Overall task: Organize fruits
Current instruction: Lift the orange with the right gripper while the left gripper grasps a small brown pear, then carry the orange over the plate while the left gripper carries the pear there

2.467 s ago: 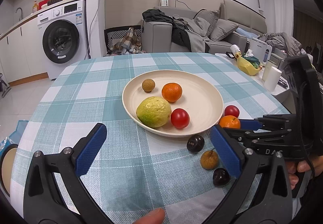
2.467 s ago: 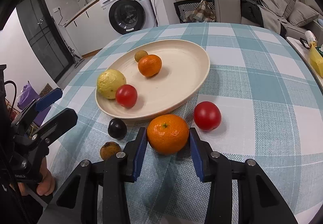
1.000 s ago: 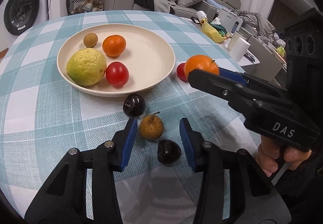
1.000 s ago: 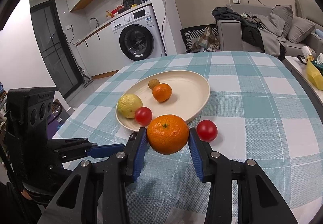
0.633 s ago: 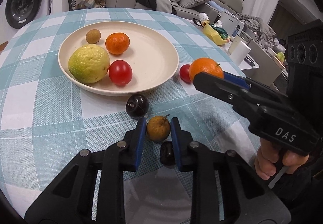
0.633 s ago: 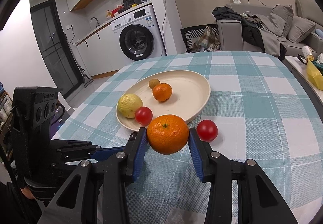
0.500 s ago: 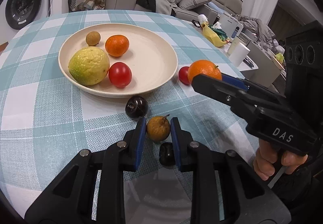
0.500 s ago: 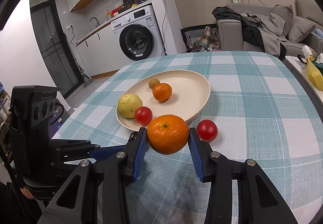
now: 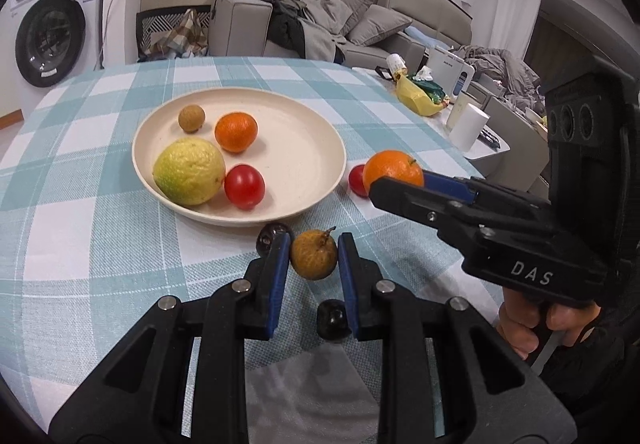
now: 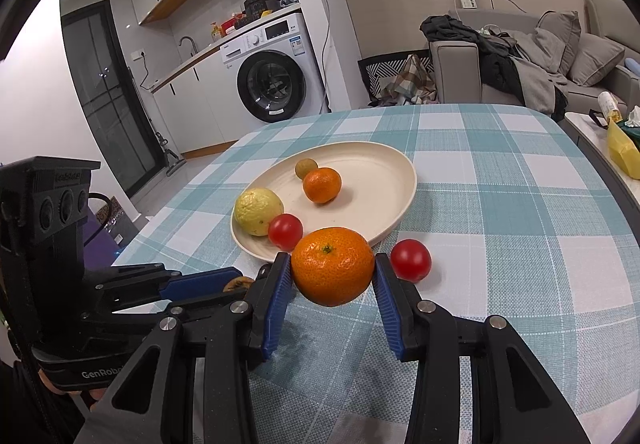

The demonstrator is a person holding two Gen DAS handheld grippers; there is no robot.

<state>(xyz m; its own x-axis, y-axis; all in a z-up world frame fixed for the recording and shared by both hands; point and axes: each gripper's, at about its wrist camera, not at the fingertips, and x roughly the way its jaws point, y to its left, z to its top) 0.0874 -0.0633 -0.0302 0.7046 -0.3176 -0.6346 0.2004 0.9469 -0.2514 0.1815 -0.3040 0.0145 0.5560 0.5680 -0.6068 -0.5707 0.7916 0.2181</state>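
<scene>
A cream plate [image 9: 304, 132] [image 10: 384, 180] holds a yellow-green citrus [image 9: 189, 171], an orange [image 9: 236, 132], a red tomato [image 9: 244, 186] and a small brown fruit [image 9: 191, 118]. My left gripper [image 9: 314, 256] is shut on a small brown fruit with a stem [image 9: 313, 254], lifted above the cloth. My right gripper [image 10: 332, 272] is shut on an orange [image 10: 333, 265] [image 9: 392, 171], held above the table. A second red tomato [image 10: 411, 259] lies on the cloth right of the plate. Two dark fruits [image 9: 272, 236] [image 9: 331, 320] lie on the cloth near the left gripper.
The round table has a teal and white checked cloth [image 9: 80, 204]. A side table at the right holds a yellow bag [image 9: 416, 96] and a white cup [image 9: 472, 126]. A washing machine [image 10: 276, 80] and a sofa [image 10: 540, 60] stand beyond the table.
The left gripper closed on the small brown stemmed fruit and has lifted it off the cloth. The right gripper still holds the orange, nearly still in the air.
</scene>
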